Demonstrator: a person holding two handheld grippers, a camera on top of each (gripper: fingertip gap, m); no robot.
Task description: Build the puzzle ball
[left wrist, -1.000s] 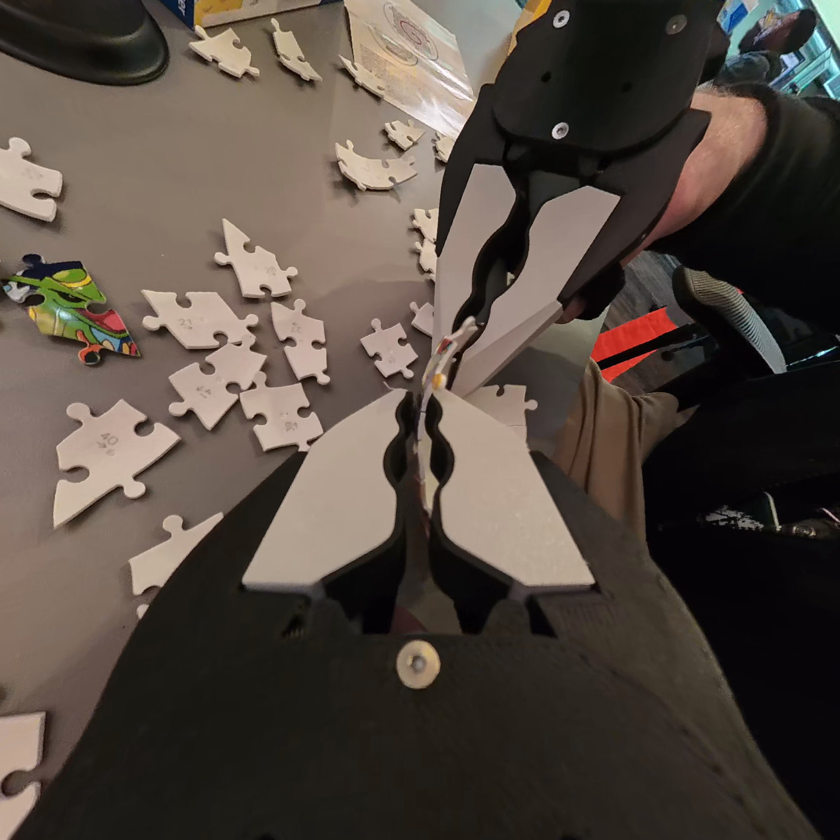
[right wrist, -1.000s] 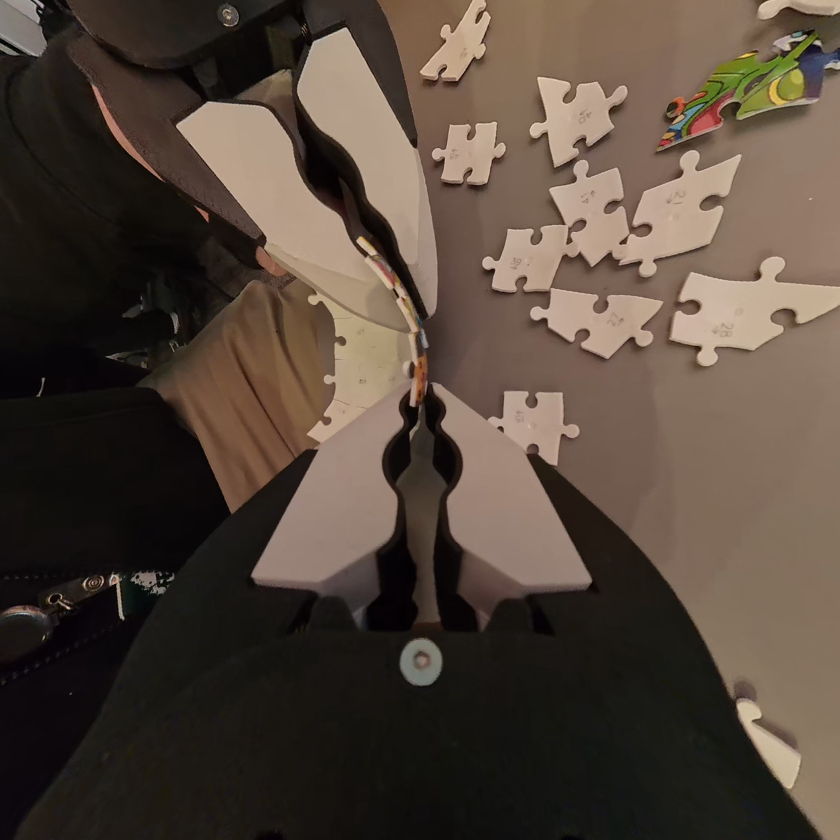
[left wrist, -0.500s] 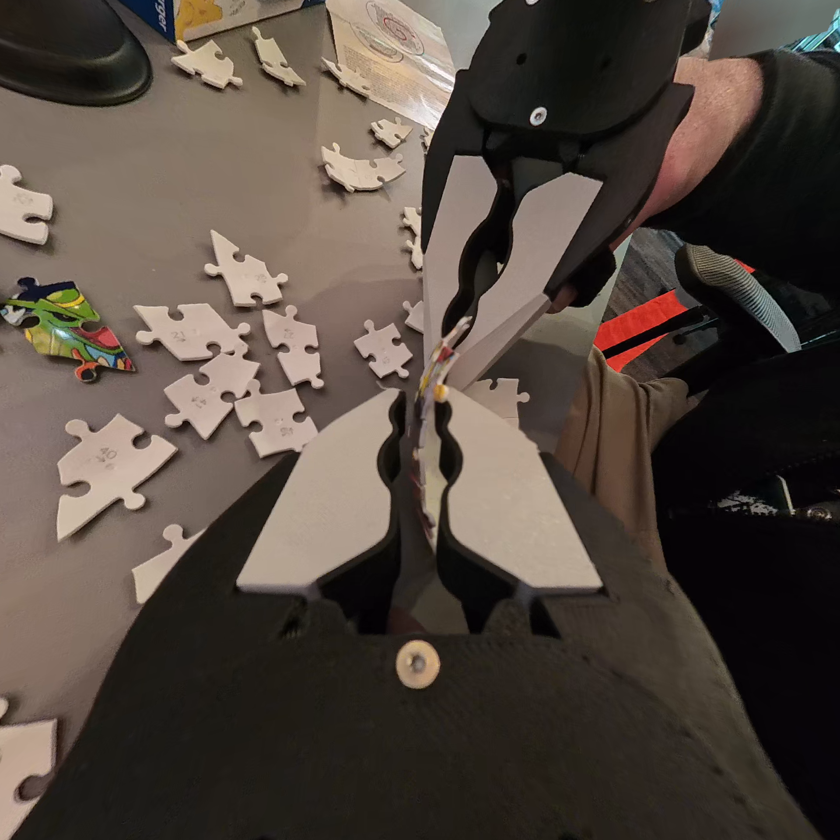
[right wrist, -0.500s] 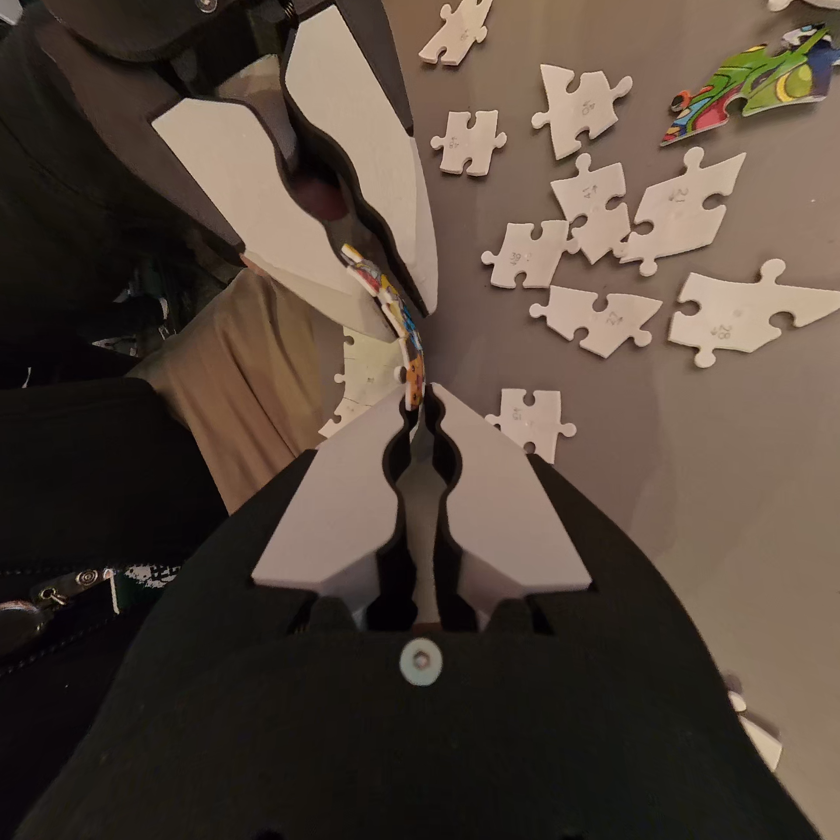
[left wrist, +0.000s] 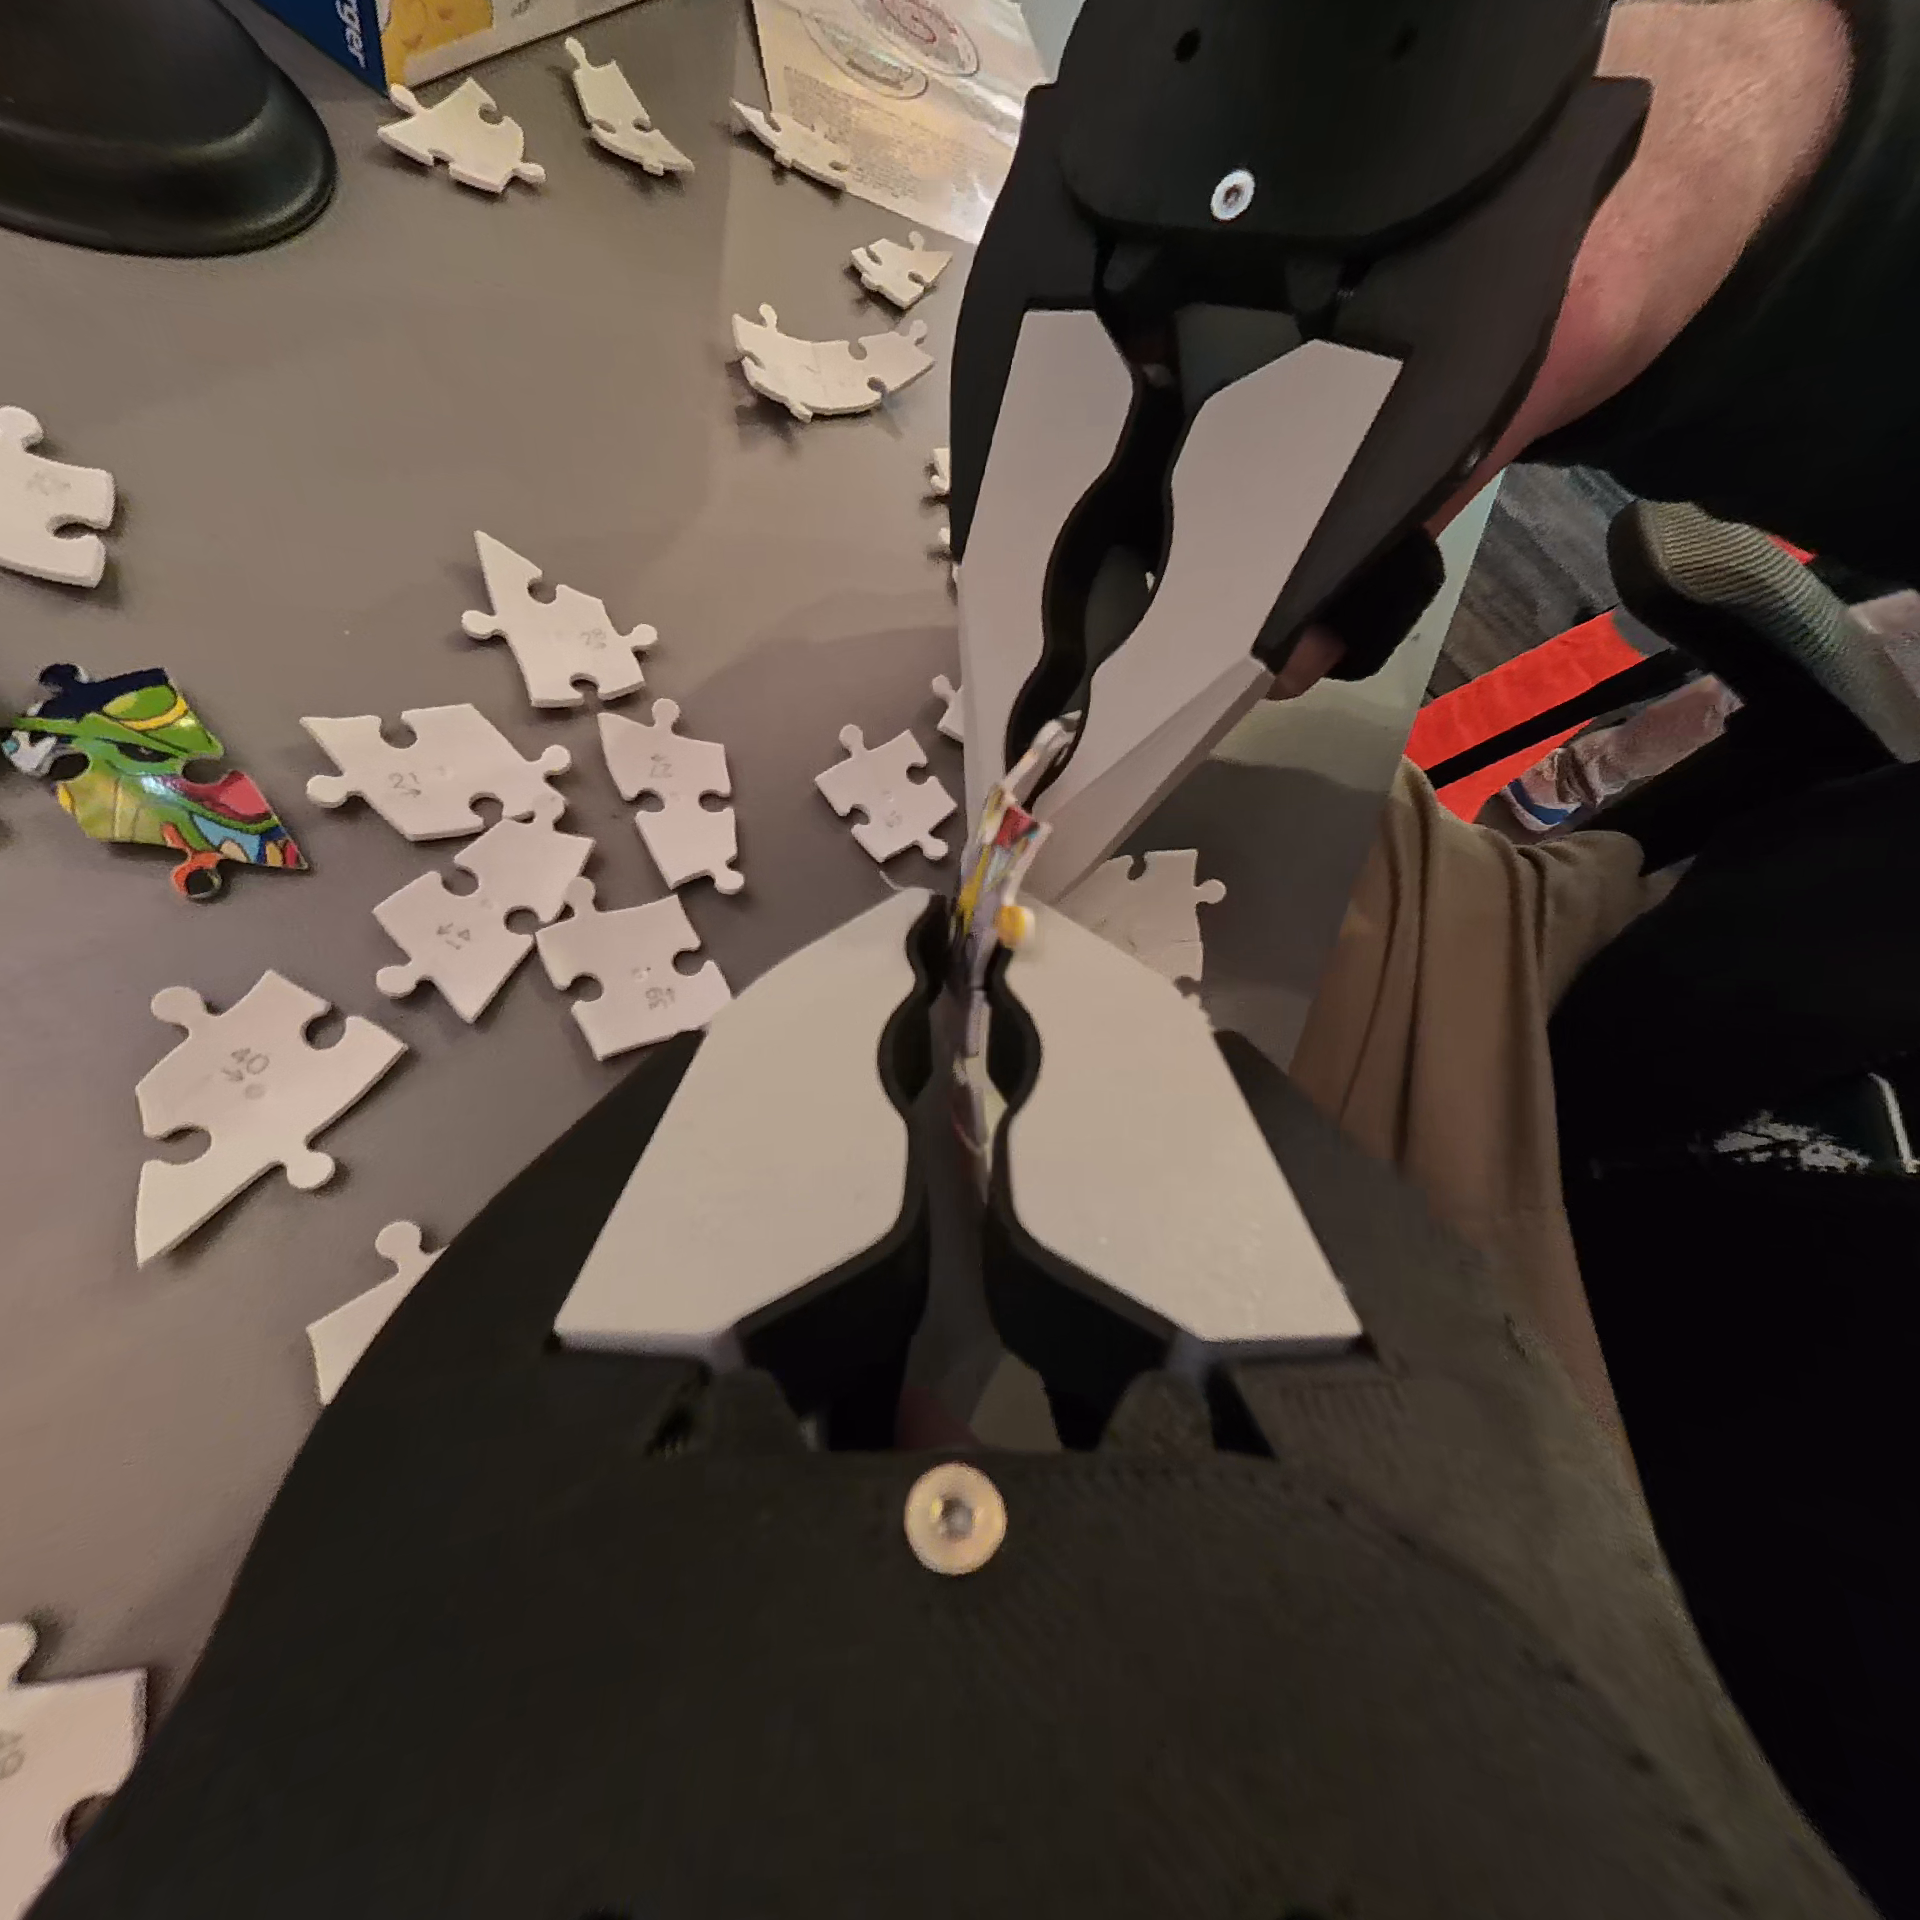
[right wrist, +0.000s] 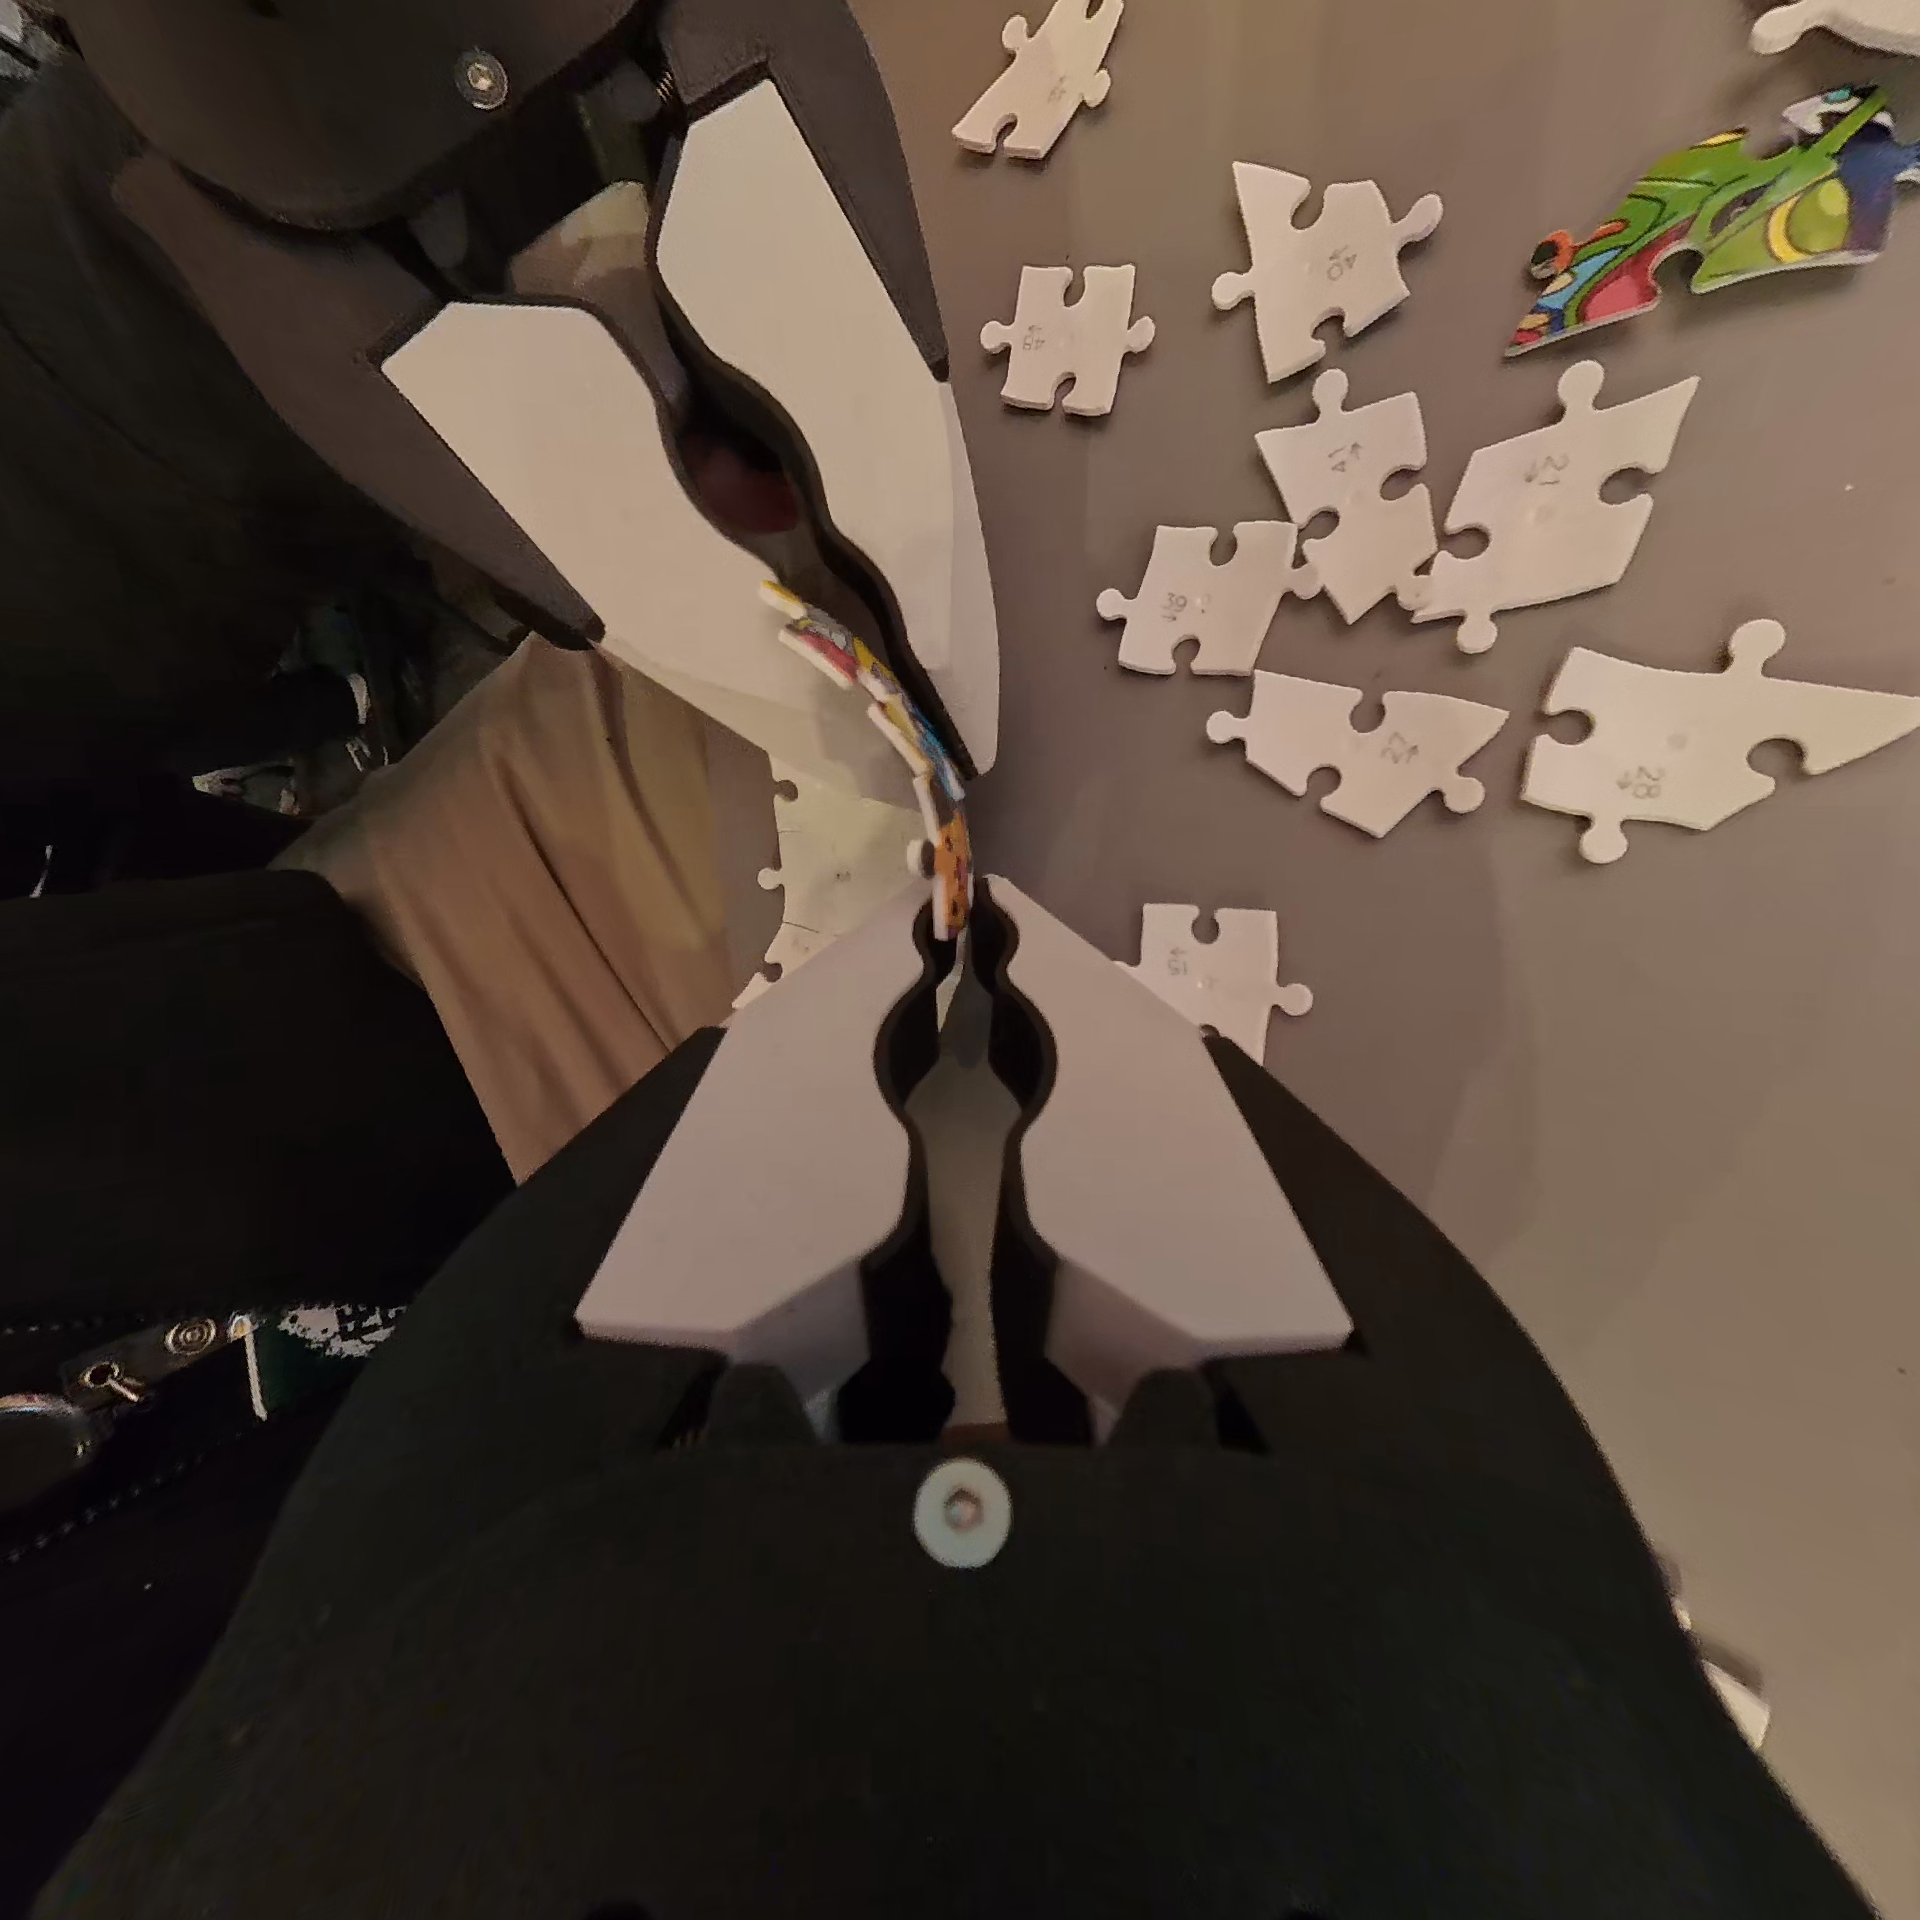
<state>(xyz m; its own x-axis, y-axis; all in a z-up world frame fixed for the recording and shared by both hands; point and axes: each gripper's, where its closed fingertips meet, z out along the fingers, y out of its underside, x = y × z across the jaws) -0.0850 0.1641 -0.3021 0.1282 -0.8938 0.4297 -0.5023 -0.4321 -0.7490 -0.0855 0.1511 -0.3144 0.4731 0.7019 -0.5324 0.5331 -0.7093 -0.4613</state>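
Note:
My left gripper (left wrist: 966, 920) is shut on a colourful puzzle piece (left wrist: 977, 966), seen edge-on. My right gripper (left wrist: 1027, 800) comes in from above, shut on a second colourful piece (left wrist: 1003, 831) that meets the first at the fingertips. In the right wrist view, my right gripper (right wrist: 971, 902) grips the orange end (right wrist: 951, 868) of a curved colourful strip (right wrist: 883, 691), and my left gripper (right wrist: 951, 774) holds the strip's upper part. Several white face-down pieces (left wrist: 436, 769) (right wrist: 1538, 530) lie on the grey table (left wrist: 520, 436). One face-up colourful piece (left wrist: 145, 779) (right wrist: 1725, 218) lies apart.
A joined white curved section (left wrist: 1143, 904) (right wrist: 831, 883) lies under the grippers at the table edge; another (left wrist: 831, 364) lies farther back. A black base (left wrist: 156, 125), a box (left wrist: 468, 31) and a printed sheet (left wrist: 894, 94) stand at the back. A person's trouser leg (left wrist: 1455, 987) is beside the table. Left and right tips are no more than a few centimetres apart.
Both grippers stay shut on their pieces, held together. The held strip has turned slightly, showing more of its coloured face in the right wrist view. The grippers have shifted a little.

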